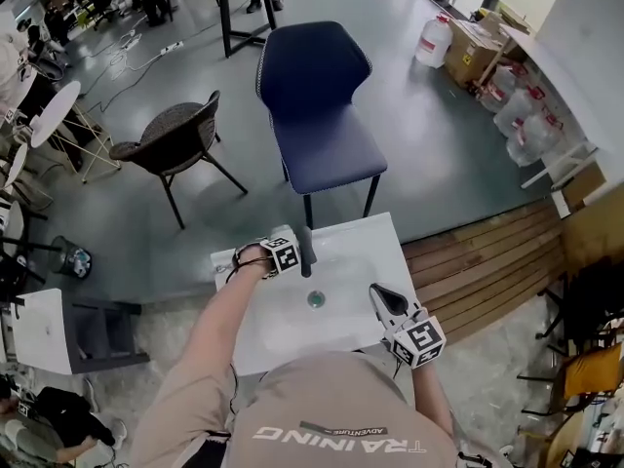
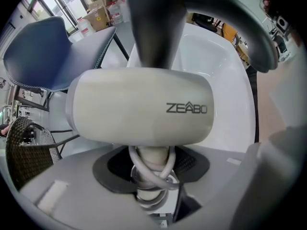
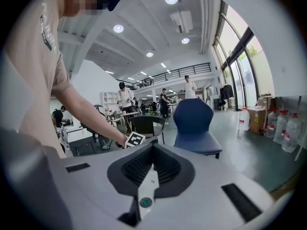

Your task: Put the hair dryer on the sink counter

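The left claw (image 2: 151, 176) points straight down, its jaws held apart by the white handle and looped cord of the hair dryer (image 2: 139, 107), which they clamp. Only the left gripper view shows this: the dryer's pale body, lettered ZEABO, fills the frame, with the white basin (image 2: 216, 71) behind it. A dark grey shaft stands above the body; whether that is the dryer's nozzle or the faucet I cannot tell.

In the head view the dryer is hidden under the marker cube (image 1: 283, 254). That view places the hand at the back left of the white sink surface (image 1: 375, 252), just beside the dark faucet (image 1: 305, 247) and behind the drain (image 1: 315, 300). Whether the dryer touches the surface cannot be told.

The right claw (image 3: 147, 169) has its jaws closed together on nothing. It sits over the front right corner of the surface, aimed almost level at the blue chair (image 3: 194, 123).
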Tool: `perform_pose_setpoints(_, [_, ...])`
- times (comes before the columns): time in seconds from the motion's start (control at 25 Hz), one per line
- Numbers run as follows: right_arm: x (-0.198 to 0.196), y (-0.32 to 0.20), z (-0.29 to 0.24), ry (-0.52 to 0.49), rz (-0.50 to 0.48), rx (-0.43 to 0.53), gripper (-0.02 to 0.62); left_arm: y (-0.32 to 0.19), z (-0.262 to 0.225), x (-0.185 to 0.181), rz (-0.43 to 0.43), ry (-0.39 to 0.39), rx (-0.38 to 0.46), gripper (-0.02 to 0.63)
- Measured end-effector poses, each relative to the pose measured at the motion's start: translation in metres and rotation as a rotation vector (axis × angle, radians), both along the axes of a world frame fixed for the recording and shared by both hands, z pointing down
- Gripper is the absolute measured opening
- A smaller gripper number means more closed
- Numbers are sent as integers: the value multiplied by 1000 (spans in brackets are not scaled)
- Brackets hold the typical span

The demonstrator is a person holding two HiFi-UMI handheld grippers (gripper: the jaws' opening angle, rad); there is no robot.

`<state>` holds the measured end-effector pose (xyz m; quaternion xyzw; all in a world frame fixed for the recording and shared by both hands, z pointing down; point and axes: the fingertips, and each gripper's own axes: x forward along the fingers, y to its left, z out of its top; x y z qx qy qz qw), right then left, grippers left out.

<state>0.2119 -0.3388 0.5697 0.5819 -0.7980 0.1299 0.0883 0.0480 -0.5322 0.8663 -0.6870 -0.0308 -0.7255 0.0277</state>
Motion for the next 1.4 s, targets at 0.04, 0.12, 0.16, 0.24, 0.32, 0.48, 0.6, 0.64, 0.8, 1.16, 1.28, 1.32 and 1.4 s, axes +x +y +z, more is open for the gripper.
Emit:
perform_pose_setpoints(0.04, [-3,-4,-1,5,-11,3,6,0,0,0,-2,0,-5,210])
perform_pose_setpoints(0.12, [-8,-11,-4,12,-32,9,6,1,-1,-3,-3,-1,-14,210])
perform_pose_setpoints(0.16, [-11,-15,-6,13,-40,12,6,1,-1,-4,0,1,-15,209])
perform_pose_setpoints(0.24, [-15,-21,-8,17,-59,18,6,0,-1,-2,17,12,-11,210])
perform_pose_setpoints(0.32, [-20,-27,-11,21,-80,23,5,0,-2,-1,38,25,2,210])
perform_pose_setpoints(0.48, [-33,-30,-13,34,-129,22,6,-1,-4,0,45,54,30,228])
perform_pose_setpoints(0.6, [-39,-29,-12,52,-156,17,6,-4,-8,-2,3,81,37,256])
perform_pose_setpoints(0.64, [-40,-28,-11,52,-162,15,6,-2,-11,-3,-6,85,31,259])
perform_pose_setpoints(0.8, [-43,-26,-9,43,-176,10,5,4,-23,-8,-7,117,25,269])
perform_pose_setpoints(1.16, [-63,-33,-10,26,-247,32,6,16,-99,-22,-86,350,72,272])
perform_pose_setpoints(1.28, [-69,-36,-13,33,-264,49,6,19,-143,-21,-121,512,159,272])
perform_pose_setpoints(1.32, [-70,-37,-15,48,-266,58,6,20,-162,-20,-145,578,192,272])
perform_pose_setpoints(1.4, [-74,-40,-20,99,-274,81,6,23,-201,-18,-205,716,253,272])
